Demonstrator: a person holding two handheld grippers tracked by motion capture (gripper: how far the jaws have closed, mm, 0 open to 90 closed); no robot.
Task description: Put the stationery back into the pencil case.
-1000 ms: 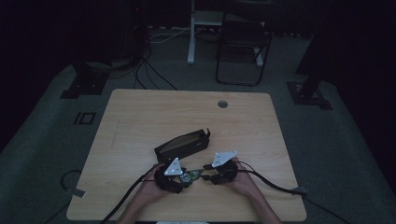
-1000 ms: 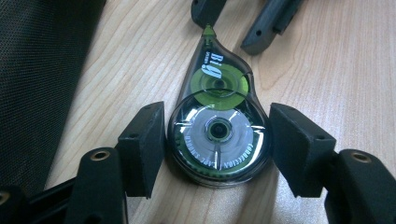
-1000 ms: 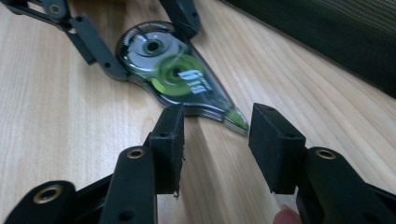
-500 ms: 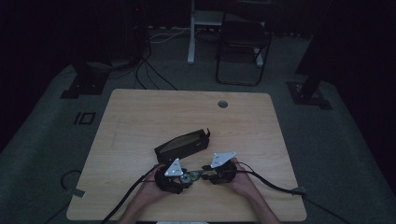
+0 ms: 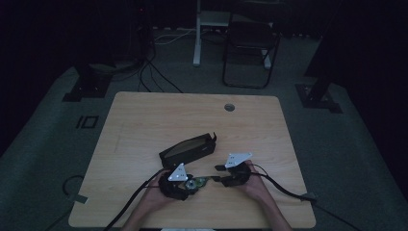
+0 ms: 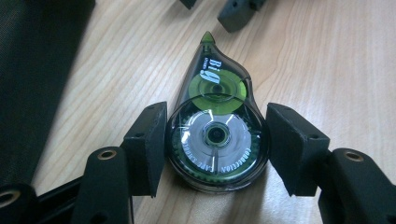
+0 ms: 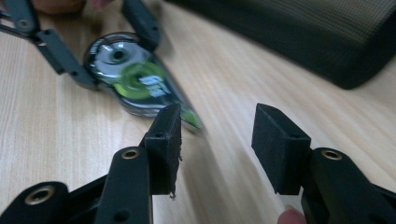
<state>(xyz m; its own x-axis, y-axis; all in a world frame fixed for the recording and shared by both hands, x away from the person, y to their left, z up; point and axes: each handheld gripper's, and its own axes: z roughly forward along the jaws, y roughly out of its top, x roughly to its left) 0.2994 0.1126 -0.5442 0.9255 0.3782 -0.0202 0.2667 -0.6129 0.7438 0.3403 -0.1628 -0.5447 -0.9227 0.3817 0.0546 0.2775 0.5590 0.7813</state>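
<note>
Left gripper view: tape dispenser point(image 6: 215, 135) sat between spread jaws, one touching; right gripper point(image 7: 217, 149) gaped empty; best squeezed evenly across its round body.

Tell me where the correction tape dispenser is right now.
The correction tape dispenser lies flat on the wooden table near its front edge, between the left gripper's jaws, with the black pouch just behind it and its tip pointing toward the right gripper.

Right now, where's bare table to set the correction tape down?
Bare wood spans the far half, between the black case and the grommet hole, and both side edges of the table. The near centre is crowded: left gripper, correction tape, right gripper.
</note>
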